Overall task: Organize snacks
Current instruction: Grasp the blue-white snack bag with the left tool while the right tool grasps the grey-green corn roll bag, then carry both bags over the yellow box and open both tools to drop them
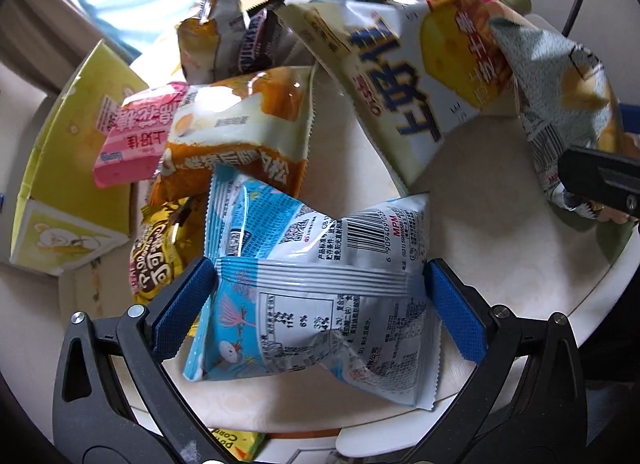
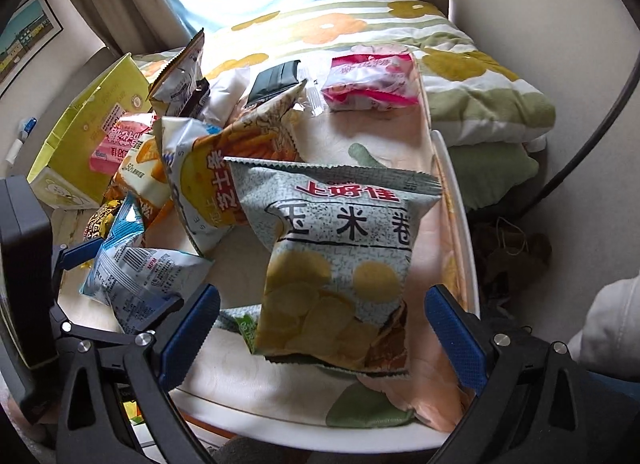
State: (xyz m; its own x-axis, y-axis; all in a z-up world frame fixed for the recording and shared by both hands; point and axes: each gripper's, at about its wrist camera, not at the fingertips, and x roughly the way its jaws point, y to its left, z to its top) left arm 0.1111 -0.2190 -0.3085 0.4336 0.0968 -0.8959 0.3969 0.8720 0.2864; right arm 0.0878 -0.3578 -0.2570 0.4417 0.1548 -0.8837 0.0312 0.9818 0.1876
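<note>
My left gripper [image 1: 320,276] is shut on a light-blue snack packet [image 1: 320,232], and its blue pads squeeze the packet's waist from both sides, low over the cream round table [image 1: 492,232]. The right wrist view shows this same packet [image 2: 140,264] at the lower left. A grey-green corn-roll chip bag [image 2: 340,232] leans tilted against the snack pile. Its lower end sits between the fingers of my open right gripper [image 2: 322,296], with small gaps on both sides. In the left wrist view that bag [image 1: 560,96] is at the far right.
A snack pile crowds the table's left: a pink packet [image 1: 132,136], an orange cake packet [image 1: 248,124], a gold packet [image 1: 160,248], a big cheese-chip bag [image 1: 400,76]. A yellow-green box [image 1: 72,144] stands beside it. A pink bag [image 2: 368,80] lies far back. A flowered quilt [image 2: 480,76] lies beyond.
</note>
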